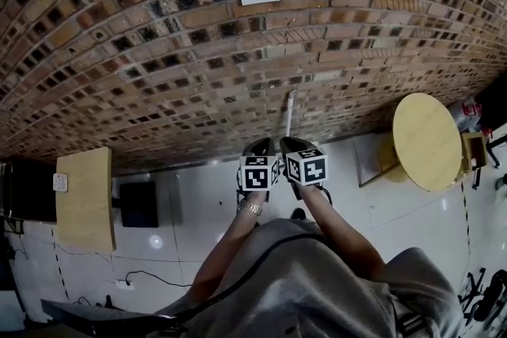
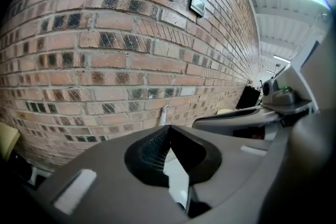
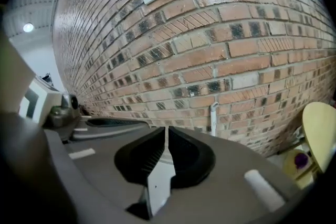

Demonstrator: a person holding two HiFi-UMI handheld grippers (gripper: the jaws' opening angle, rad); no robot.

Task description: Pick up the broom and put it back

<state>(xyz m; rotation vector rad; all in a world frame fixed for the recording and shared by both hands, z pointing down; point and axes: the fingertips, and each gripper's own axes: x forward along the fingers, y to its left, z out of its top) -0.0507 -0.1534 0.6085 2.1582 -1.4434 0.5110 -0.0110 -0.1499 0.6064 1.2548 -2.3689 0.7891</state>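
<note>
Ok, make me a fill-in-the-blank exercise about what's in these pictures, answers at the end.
The white broom handle leans on a wall built of ___.
The right gripper has its jaws ___, with nothing between them.
The yellow table at the head view's right has a ___ top.
Missing words: brick; shut; round.
</note>
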